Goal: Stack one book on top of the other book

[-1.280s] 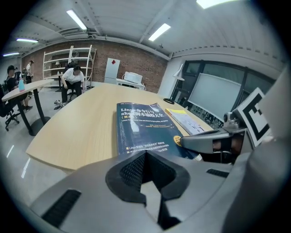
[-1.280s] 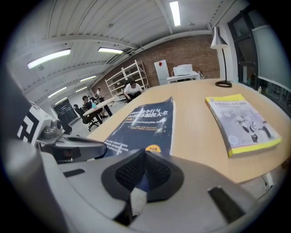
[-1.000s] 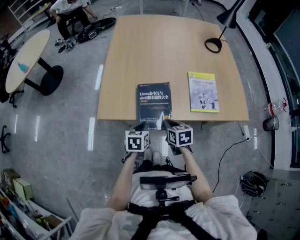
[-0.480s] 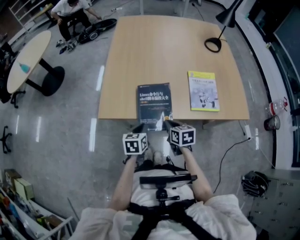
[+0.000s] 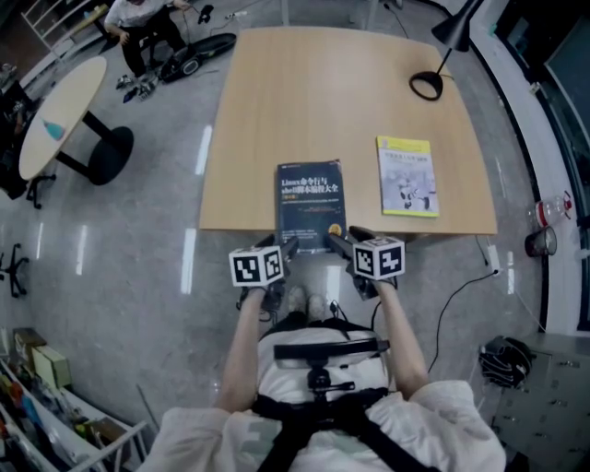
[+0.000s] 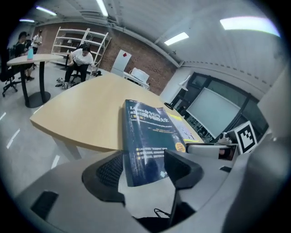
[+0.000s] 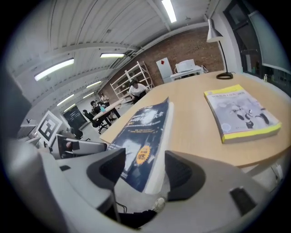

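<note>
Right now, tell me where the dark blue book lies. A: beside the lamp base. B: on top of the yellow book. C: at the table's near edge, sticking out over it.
C: the dark blue book sticks out past the table at its near edge, apart from the yellow book.

Shining bright and even from long ceiling tubes point(image 7: 169, 10), washing the table point(image 5: 323, 101) in flat, soft light. Streaking white glare down the polished floor point(image 5: 198, 152) off the table's left edge. Bending straight lines hard and darkening to a black round border in both gripper views. Blurring the near jaws and the closest end of the dark book point(image 6: 148, 136) there; showing crisp and evenly exposed in the head view.
</note>
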